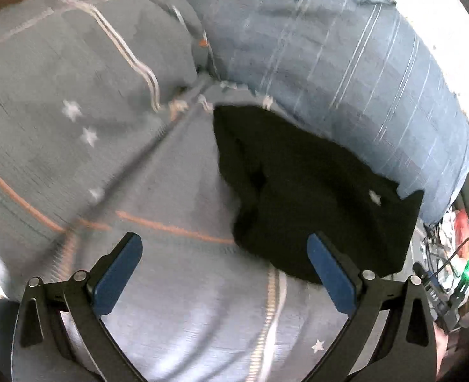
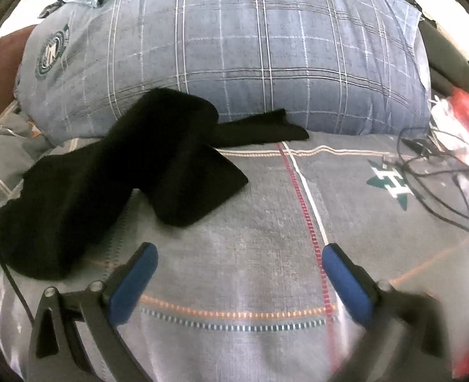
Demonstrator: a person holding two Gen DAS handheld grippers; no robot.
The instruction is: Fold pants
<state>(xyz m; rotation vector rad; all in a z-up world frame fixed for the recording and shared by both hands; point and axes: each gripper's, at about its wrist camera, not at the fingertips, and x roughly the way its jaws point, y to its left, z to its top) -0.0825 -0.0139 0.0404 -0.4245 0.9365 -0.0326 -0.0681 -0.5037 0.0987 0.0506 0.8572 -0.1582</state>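
Right wrist view, bed cover: grey bed cover (image 2: 250, 222) fills the lower frame; red, white and orange stitched lines cross it, and a green-and-white emblem is printed toward the right.
Left wrist view, bed cover: same grey cover (image 1: 75, 159), here with small white stars and an orange line; picture is motion-blurred.
Pillow: large blue plaid pillow (image 2: 250, 57) with a round badge near its left end, lying on the cover along the far edge; also seen at upper right in the left wrist view (image 1: 346, 63).
Pants, location: black pants (image 2: 91, 184) lie on the cover just in front of the pillow, left of centre in the right wrist view; in the left wrist view they sit right of centre (image 1: 314, 197).
Pants, look: plain matte black, bunched and unevenly doubled over. One thick band rises in a hump against the pillow, one flat corner points right, and a thin strip trails right along the pillow's base. Waist end and leg ends cannot be told apart.
Cables: dark thin cables (image 2: 435, 172) lie loose on the cover at the right edge, beside red and white clutter too blurred to identify.
Left gripper: left gripper (image 1: 225, 254) spread wide, nothing between its blue pads; right pad overlaps the near edge of the pants in the frame, contact not determinable.
Right gripper: right gripper (image 2: 241, 267) spread wide, holding nothing, over bare cover near the pants.
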